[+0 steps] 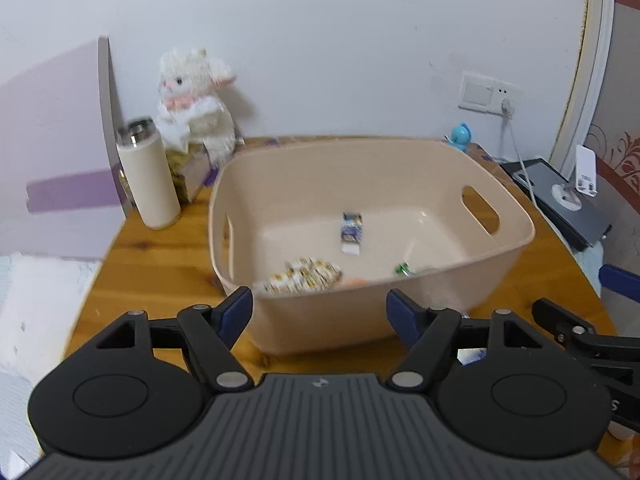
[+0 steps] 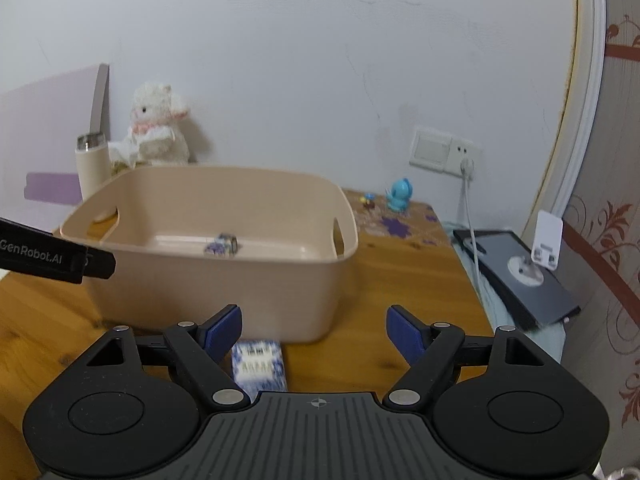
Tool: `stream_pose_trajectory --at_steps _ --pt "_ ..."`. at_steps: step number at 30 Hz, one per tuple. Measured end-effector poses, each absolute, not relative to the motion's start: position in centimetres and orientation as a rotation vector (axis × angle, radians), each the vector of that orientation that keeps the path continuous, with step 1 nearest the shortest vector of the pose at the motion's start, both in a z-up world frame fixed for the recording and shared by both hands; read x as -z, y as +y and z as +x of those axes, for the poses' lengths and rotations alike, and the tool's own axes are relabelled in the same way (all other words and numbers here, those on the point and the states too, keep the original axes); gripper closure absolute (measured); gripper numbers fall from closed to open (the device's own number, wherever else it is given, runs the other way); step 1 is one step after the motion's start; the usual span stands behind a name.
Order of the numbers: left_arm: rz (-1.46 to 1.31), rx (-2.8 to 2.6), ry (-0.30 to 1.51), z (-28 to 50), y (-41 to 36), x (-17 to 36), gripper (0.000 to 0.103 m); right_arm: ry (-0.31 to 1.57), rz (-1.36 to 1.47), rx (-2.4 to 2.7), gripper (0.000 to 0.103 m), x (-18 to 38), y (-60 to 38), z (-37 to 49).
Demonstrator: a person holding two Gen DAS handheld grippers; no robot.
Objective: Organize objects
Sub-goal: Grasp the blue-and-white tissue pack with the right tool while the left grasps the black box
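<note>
1. In the left wrist view we see our left tool (image 1: 319,312) with its blue pads standing well apart and nothing between them, held before the near wall of a beige bin (image 1: 496,264) on the wooden table (image 1: 156,264).
2. The bin's contents are smeared by blur: a small blue-and-white packet (image 1: 351,232) lies on the bin floor, a patterned yellow-and-white bundle (image 1: 304,278) sits against the near wall, and a green scrap (image 1: 402,269) and something orange beside them are too blurred for us to name.
3. The near wall hides the lower part of those things, and our tool's body covers the table's front edge.
4. At the right edge part of the right tool (image 1: 576,332) shows, cut off by the frame.
5. Behind the bin stand a cream flask (image 1: 150,184), a white plush rabbit (image 1: 196,108) and a small blue figure (image 1: 460,138).
6. In the right wrist view our right tool (image 2: 314,330) also has its pads wide apart, empty.
7. Only this view shows a blue-and-white packet on the table (image 2: 258,364), just in front of the bin (image 2: 224,280), partly hidden under the tool's left finger.
8. From this lower angle the bin's wall hides most of its inside; we make out just one packet (image 2: 222,245).
9. A black bar of the left tool (image 2: 56,258) enters from the left, cut off.
</note>
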State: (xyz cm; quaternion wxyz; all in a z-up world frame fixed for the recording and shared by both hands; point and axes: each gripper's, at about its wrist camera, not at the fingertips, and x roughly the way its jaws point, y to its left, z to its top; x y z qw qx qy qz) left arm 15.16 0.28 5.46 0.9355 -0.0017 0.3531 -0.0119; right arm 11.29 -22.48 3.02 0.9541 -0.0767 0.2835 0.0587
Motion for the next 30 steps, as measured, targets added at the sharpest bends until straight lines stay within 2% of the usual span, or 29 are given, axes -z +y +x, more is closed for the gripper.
stream_pose_trajectory --at_steps 13,28,30 --pt "-0.037 0.104 0.817 16.3 -2.0 0.2 0.028 0.671 -0.150 -0.093 0.022 1.5 -23.9 12.4" --pt "-0.144 0.136 0.881 19.6 -5.3 4.0 0.028 0.738 -0.146 -0.127 0.022 4.7 -24.1 13.7" --pt "-0.103 0.144 0.875 19.6 -5.7 4.4 0.024 0.742 -0.145 -0.137 0.022 4.9 -24.1 13.7"
